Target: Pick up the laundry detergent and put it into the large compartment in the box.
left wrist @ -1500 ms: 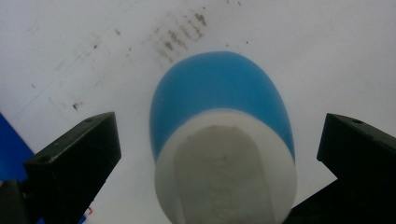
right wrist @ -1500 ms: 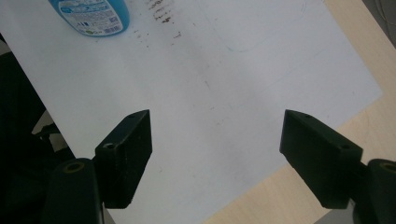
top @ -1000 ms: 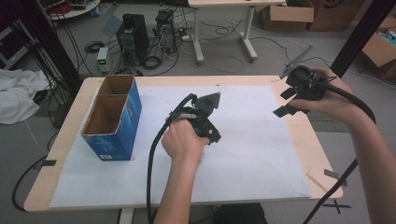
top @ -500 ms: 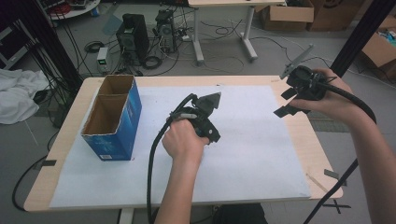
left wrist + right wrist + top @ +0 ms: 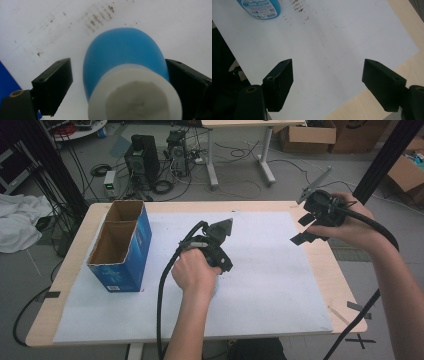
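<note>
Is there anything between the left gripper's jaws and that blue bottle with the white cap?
Nothing visible. In the left gripper view the blue bottle already sits between the open jaws of the left gripper, white cap toward the camera. A gap shows beside one jaw; contact at the other cannot be told.

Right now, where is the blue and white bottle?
In the left gripper view the blue and white bottle sits between the left gripper jaws, over the white sheet. The jaws are open around it.
</note>
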A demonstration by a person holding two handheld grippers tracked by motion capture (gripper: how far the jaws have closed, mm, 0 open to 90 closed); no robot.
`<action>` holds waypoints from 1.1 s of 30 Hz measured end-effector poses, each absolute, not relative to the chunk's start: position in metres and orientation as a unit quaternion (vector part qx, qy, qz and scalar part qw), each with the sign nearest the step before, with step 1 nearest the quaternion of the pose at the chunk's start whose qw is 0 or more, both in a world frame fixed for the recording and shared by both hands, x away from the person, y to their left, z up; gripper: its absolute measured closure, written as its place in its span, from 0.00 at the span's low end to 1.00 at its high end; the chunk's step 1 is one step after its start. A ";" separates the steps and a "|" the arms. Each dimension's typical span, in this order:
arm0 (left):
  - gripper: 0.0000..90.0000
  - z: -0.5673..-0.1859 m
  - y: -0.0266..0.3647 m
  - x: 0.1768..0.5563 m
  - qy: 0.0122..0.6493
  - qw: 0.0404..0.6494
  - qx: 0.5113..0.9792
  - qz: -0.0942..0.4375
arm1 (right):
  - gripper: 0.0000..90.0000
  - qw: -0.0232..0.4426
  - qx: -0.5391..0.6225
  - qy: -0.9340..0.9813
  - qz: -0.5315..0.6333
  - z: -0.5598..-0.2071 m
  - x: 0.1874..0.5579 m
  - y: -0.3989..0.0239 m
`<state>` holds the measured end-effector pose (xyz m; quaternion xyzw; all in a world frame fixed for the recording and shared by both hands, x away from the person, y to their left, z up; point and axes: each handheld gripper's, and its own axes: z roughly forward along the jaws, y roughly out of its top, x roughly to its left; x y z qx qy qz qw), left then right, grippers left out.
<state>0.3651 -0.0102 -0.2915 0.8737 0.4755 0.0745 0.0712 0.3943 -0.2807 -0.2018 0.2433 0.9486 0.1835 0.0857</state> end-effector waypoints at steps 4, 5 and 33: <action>0.14 -0.291 -0.010 0.365 0.479 0.075 0.872 0.073 | 0.28 0.086 0.243 0.949 0.182 -0.201 0.394 -0.279; 0.14 -0.291 -0.010 0.365 0.480 0.073 0.871 0.073 | 0.28 0.087 0.240 0.949 0.183 -0.201 0.394 -0.279; 0.32 -0.287 -0.013 0.368 0.510 0.065 0.855 0.068 | 0.28 0.084 0.239 0.949 0.188 -0.202 0.393 -0.282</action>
